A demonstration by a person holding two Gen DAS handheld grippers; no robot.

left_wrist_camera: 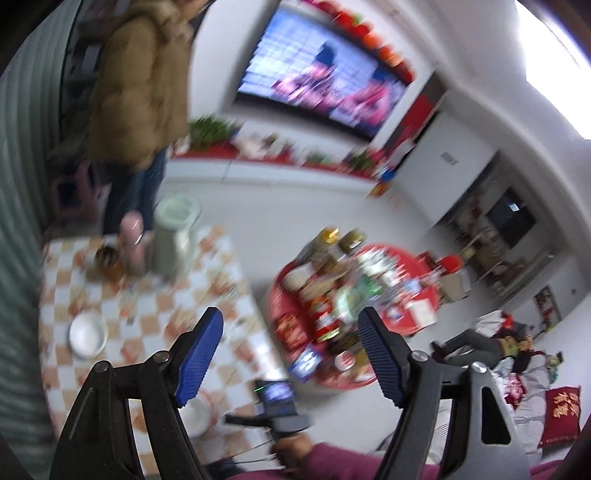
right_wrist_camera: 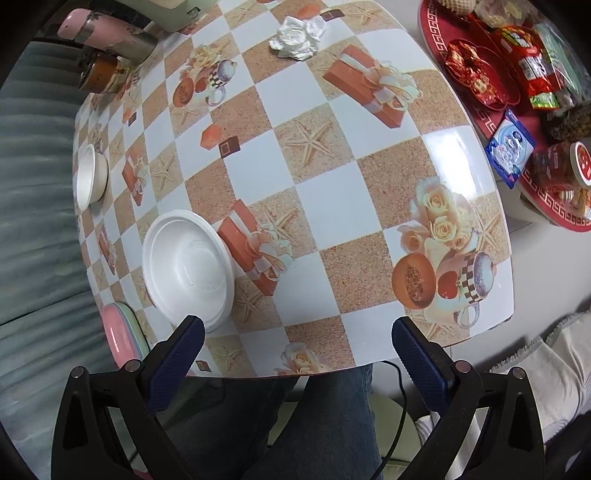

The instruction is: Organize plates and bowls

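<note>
In the right wrist view a large white bowl (right_wrist_camera: pixel 190 267) sits on the checkered table (right_wrist_camera: pixel 325 206) near its front left. A smaller white bowl (right_wrist_camera: pixel 90 177) sits at the left edge. Stacked pink and green plates (right_wrist_camera: pixel 120 334) lie at the front left corner. My right gripper (right_wrist_camera: pixel 297 338) is open and empty above the table's front edge, its left finger just in front of the large bowl. The left wrist view is blurred: my left gripper (left_wrist_camera: pixel 291 330) is open and empty, raised above the table, with a white bowl (left_wrist_camera: pixel 88 334) to its left.
A crumpled white tissue (right_wrist_camera: pixel 297 35), a pink bottle (right_wrist_camera: pixel 107 31), a jar (right_wrist_camera: pixel 101 75) and a pale green appliance (left_wrist_camera: pixel 175 236) stand at the table's far side. A red round table (right_wrist_camera: pixel 517 92) full of snacks is to the right. A person in a tan jacket (left_wrist_camera: pixel 140 81) stands behind.
</note>
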